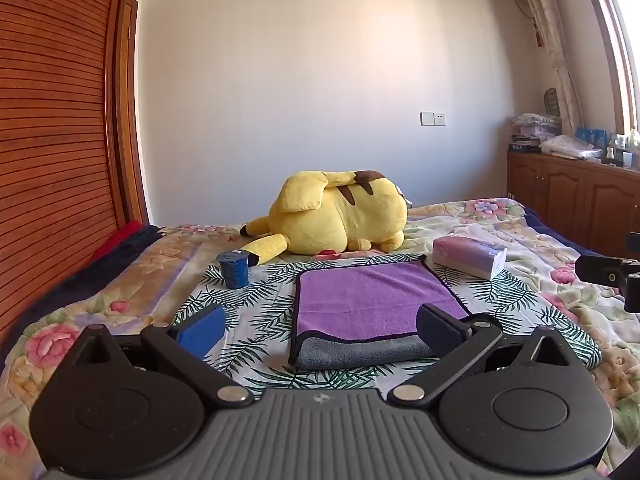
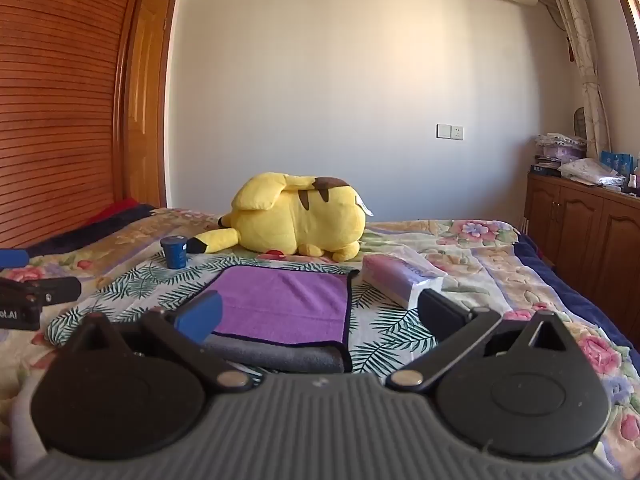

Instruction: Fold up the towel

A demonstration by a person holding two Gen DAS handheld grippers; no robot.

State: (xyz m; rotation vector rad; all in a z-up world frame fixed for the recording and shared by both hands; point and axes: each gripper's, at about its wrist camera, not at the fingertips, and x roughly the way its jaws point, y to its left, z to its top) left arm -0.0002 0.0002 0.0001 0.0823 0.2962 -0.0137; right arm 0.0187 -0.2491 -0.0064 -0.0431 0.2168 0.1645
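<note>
A purple towel (image 1: pixel 372 300) with a grey underside and dark trim lies folded over on a leaf-print cloth (image 1: pixel 260 312) on the bed; its grey near fold faces me. It also shows in the right wrist view (image 2: pixel 284 304). My left gripper (image 1: pixel 320 330) is open and empty, hovering at the towel's near edge, jaws wide apart. My right gripper (image 2: pixel 320 318) is open and empty, also at the towel's near edge. The left gripper's side shows at the left of the right wrist view (image 2: pixel 36 296).
A yellow plush toy (image 1: pixel 340 212) lies behind the towel. A blue cup (image 1: pixel 235 269) stands at the left, a pink tissue pack (image 1: pixel 468 256) at the right. A wooden wardrobe (image 1: pixel 52 120) is left, wooden cabinets (image 1: pixel 572 196) right.
</note>
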